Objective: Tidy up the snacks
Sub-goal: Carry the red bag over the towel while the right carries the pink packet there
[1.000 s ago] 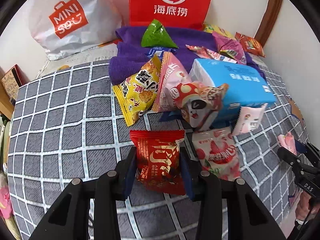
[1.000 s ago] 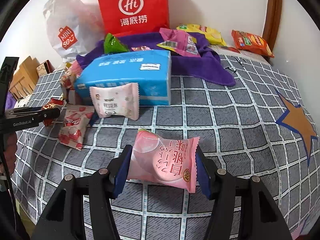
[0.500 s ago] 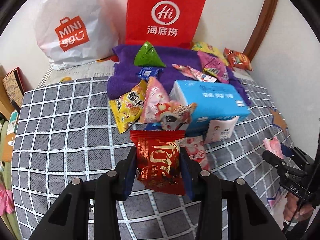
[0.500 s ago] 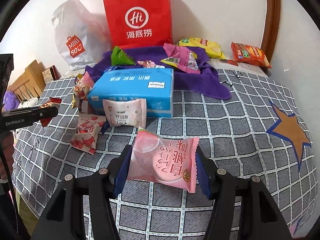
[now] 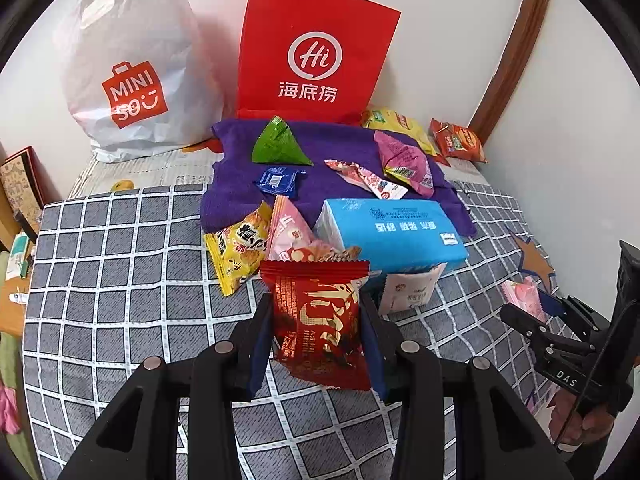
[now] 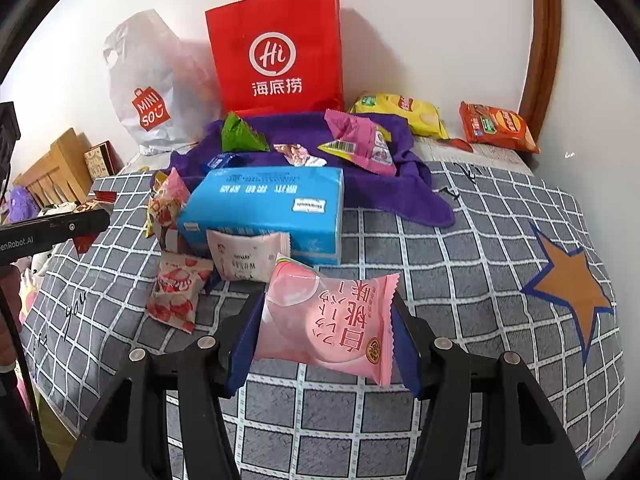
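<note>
The left tool (image 5: 316, 334) is clamped on a glossy red foil snack packet with gold lettering (image 5: 320, 320), its blue pads pressing the packet's two side edges so that the crimped top stands upward, lifted clear of the grey checked bedspread (image 5: 112, 248). The right tool (image 6: 326, 330) is likewise clamped on a soft pink plastic peach-print snack packet (image 6: 328, 320), whose long axis runs across the jaws, from pad to pad, also off the bed.

Take the tall red paper carrier bag with white handles (image 5: 312, 56) as the landmark. It stands upright against the wall at the far end of the bed, straight ahead of both tools and beyond everything else. Just in front of it lies a rumpled purple cloth (image 5: 240, 184) strewn with small packets; nearer than the cloth sits a blue plastic-wrapped tissue pack (image 5: 392, 232), with a yellow snack packet (image 5: 236, 252) beside it. To the bag's left leans a white plastic shopping bag with a red logo (image 5: 128, 72).

If the red bag is where snacks go, which is only my guess, its mouth opens upward, so each packet would have to travel forward over the tissue pack and rise above the rim. Neither hand looks clearly nearer.
</note>
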### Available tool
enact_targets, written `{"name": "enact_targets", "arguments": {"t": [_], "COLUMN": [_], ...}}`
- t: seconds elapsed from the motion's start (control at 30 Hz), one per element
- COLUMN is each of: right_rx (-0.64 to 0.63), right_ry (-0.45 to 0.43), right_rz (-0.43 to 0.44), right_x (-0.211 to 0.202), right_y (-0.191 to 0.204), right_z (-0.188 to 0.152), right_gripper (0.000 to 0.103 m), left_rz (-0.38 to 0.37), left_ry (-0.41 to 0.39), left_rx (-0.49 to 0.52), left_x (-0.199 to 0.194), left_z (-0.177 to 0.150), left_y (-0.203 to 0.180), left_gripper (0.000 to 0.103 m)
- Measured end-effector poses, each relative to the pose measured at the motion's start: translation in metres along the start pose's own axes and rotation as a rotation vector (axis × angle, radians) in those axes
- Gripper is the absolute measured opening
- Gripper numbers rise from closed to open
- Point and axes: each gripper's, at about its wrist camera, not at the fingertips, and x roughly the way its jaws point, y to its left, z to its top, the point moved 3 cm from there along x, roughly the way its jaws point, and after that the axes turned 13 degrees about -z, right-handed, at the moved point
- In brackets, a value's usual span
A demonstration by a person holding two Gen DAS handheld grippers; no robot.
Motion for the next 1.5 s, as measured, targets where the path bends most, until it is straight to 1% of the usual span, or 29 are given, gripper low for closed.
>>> {"name": "enact_targets", "arguments": {"t": [0.13,0.43,0.6,0.7,0.93,1.07,1.27,1.5], "right_rx": [-0.019,-0.040,-0.056,-0.072,-0.072,-0.056,-0.040,-0.008], "right_ry": [-0.031,-0.062,-0.082,-0.115,-0.154,-0.150,-0.156,-0.144], "right_rz": [0.006,0.034,0.035,0.034,0.040,0.043,0.036,0.039], "right_x": [-0.005,-0.005,-0.002,-0.004,-0.003,0.003,0.013,0.035], "right_y": [0.007,0.023,0.030,0.036,0.042,0.040,0.034,0.024], "right_z": [0.008,0.029,0.052,0.071,0.105,0.118,0.139,0.169], "right_gripper": [0.059,0.059,0.059,0.059,0.059,0.059,0.059,0.059], "left_rz": [0.002,-0.011,-0.011,-0.009,-0.031,-0.038,-0.026,-0.009], "left_ry": [-0.001,-0.008,-0.016,-0.024,-0.047,-0.048,-0.051,-0.053], "left_rx": [0.003,0.000,0.002,0.006,0.019,0.034,0.057,0.020], "left_x": [0.001,0.001,0.002,0.002,0.004,0.010,0.021,0.037], "left_z": [0.005,0.020,0.034,0.045,0.074,0.088,0.109,0.132], "left_y": [0.001,0.002,0.004,0.004,-0.004,-0.010,-0.015,-0.001], "left_gripper": [0.038,0.038,0.038,0.038,0.038,0.038,0.038,0.038]}}
